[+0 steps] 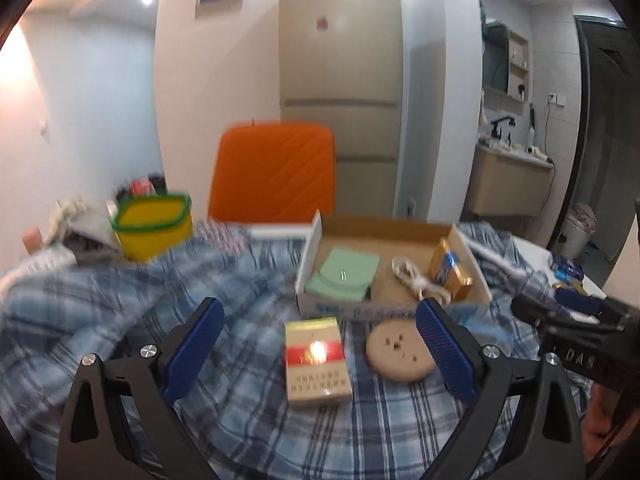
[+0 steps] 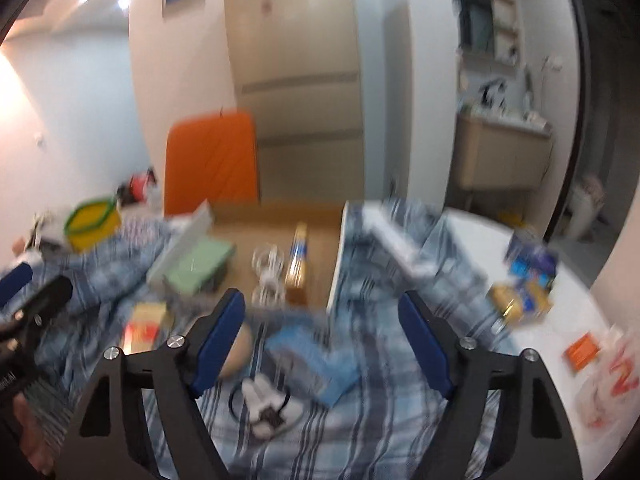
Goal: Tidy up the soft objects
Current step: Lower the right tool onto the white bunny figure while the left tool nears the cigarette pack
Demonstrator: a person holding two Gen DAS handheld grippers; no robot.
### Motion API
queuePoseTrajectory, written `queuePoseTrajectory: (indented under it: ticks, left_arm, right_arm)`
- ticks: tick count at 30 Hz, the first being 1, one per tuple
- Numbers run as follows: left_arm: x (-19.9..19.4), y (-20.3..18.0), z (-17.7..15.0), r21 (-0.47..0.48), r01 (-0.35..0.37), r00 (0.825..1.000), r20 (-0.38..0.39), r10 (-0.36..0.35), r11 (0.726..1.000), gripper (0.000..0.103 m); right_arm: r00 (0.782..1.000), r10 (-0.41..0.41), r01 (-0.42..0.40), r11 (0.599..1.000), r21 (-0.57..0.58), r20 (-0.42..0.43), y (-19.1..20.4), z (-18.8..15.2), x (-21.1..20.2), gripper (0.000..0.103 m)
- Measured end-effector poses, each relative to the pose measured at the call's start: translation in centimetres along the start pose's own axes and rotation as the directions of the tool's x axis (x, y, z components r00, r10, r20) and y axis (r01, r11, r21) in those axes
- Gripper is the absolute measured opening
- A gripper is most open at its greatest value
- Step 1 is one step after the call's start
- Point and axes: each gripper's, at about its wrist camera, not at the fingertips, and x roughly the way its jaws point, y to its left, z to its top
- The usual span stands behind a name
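2 grippers hover over the plaid blanket (image 1: 240, 420), jaws apart, nothing between them. Risk: the left gripper (image 1: 320, 344) could snag blanket folds instead of the cigarette pack (image 1: 316, 360) lying beneath it, in front of the cardboard box (image 1: 400, 232). The right gripper (image 2: 322, 340) risks mis-seating on the white hair tie (image 2: 268, 404), a small, limp loop lying flat.

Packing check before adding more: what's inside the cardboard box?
The cardboard box holds folded green cloth, a white cable and a gold packet. Anything under the cloth is hidden.
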Motion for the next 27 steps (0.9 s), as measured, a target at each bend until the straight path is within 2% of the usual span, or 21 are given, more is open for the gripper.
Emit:
queuePoseTrajectory:
  ticks: [2, 5, 9, 14, 18, 22, 26, 27]
  left_arm:
    - [0.9, 0.1, -0.7, 0.002, 0.003, 1.0, -0.026, -0.003, 1.0, 0.097]
    - [2.3, -0.1, -1.8, 0.021, 0.005, 0.998, -0.056, -0.004, 1.0, 0.097]
    - [3.7, -0.5, -2.6, 0.037, 0.026, 0.996, -0.091, -0.022, 0.999, 0.093]
    - [5.0, -0.7, -2.9, 0.044, 0.019, 0.991, -0.137, -0.013, 0.999, 0.093]
    - [5.1, -0.4, -2.9, 0.032, 0.021, 0.989, -0.144, -0.017, 0.999, 0.093]
    - [5.7, -0.2, -3.0, 0.022, 0.018, 0.984, -0.18, -0.014, 1.0, 0.093]
    - [7.4, 0.8, -3.2, -0.032, 0.025, 0.964, -0.265, -0.032, 0.999, 0.093]
    - [7.8, 1.2, -3.3, -0.051, 0.019, 0.957, -0.287, -0.033, 0.998, 0.093]
  right_arm:
    - [0.995, 0.06, -0.06, 0.998, 0.005, -0.074, 0.3, -0.9, 1.1, 0.075]
    - [0.978, 0.127, -0.127, 0.992, 0.013, -0.168, 1.0, -1.9, 2.6, 0.074]
    - [0.966, 0.125, -0.133, 0.991, -0.021, -0.227, 1.9, -2.7, 3.9, 0.073]
    - [0.951, 0.13, -0.142, 0.99, -0.022, -0.282, 2.1, -3.2, 5.2, 0.072]
    - [0.931, 0.153, -0.16, 0.987, 0.008, -0.331, 1.7, -3.4, 6.4, 0.067]
    - [0.922, 0.164, -0.172, 0.985, 0.006, -0.351, 1.9, -3.6, 6.7, 0.055]
    - [0.919, 0.155, -0.168, 0.986, -0.005, -0.362, 2.0, -3.8, 6.8, 0.04]
    - [0.919, 0.155, -0.168, 0.986, -0.002, -0.362, 1.9, -3.8, 6.8, 0.039]
